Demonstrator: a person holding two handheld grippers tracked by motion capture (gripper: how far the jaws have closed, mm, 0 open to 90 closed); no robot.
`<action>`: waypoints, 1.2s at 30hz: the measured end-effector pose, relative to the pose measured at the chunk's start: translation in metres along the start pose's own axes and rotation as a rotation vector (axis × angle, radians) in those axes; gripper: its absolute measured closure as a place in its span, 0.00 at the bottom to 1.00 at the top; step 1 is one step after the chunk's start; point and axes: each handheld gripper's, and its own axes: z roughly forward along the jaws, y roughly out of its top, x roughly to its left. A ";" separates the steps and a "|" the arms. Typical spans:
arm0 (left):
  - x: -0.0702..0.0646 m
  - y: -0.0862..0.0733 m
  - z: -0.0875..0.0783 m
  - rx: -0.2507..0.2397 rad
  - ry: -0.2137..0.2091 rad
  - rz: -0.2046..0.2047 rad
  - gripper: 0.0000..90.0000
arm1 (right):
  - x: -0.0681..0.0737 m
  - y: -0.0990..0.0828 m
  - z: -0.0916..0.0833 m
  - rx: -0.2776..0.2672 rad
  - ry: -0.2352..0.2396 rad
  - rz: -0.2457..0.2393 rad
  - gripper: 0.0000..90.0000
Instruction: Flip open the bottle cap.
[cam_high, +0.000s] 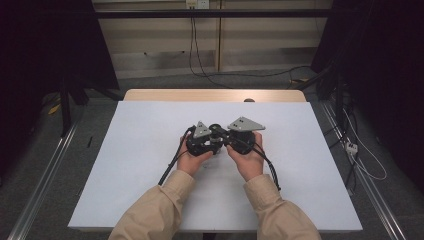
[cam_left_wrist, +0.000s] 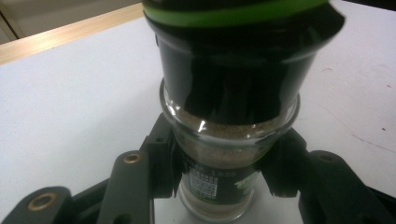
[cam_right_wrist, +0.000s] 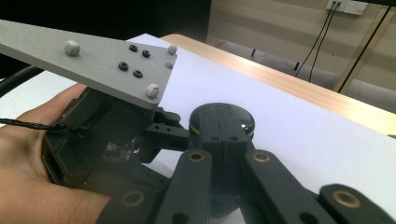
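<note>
A small glass jar (cam_left_wrist: 219, 154) of brown powder, with a black cap (cam_left_wrist: 233, 60) ringed in green, stands upright on the white table between my two grippers. My left gripper (cam_left_wrist: 224, 163) is shut on the glass body, its black fingers (cam_left_wrist: 161, 154) pressing both sides below the cap. My right gripper (cam_right_wrist: 223, 140) comes from the other side and is shut on the cap (cam_right_wrist: 224, 119). In the high view both grippers, left (cam_high: 210, 141) and right (cam_high: 225, 136), meet at the jar (cam_high: 216, 140) in mid-table. The left gripper's grey plate (cam_right_wrist: 93, 60) and the hand (cam_right_wrist: 28, 163) holding it fill the left of the right gripper view.
The white table top (cam_high: 150, 165) has open room all around the hands. A wooden edge (cam_high: 215, 95) runs along its far side. Cables (cam_high: 172, 160) trail from both grippers toward the person. Floor rails (cam_high: 45, 175) and dark stands flank the table.
</note>
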 end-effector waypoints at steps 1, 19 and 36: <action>0.000 0.000 0.000 0.002 0.000 -0.002 0.59 | 0.000 0.000 0.000 0.002 0.000 -0.001 1.00; 0.000 0.000 0.000 0.006 -0.001 0.000 0.59 | -0.004 -0.015 0.000 0.023 -0.004 0.025 1.00; 0.000 0.000 0.000 0.003 -0.001 -0.001 0.59 | -0.005 -0.007 0.002 0.018 -0.001 0.019 1.00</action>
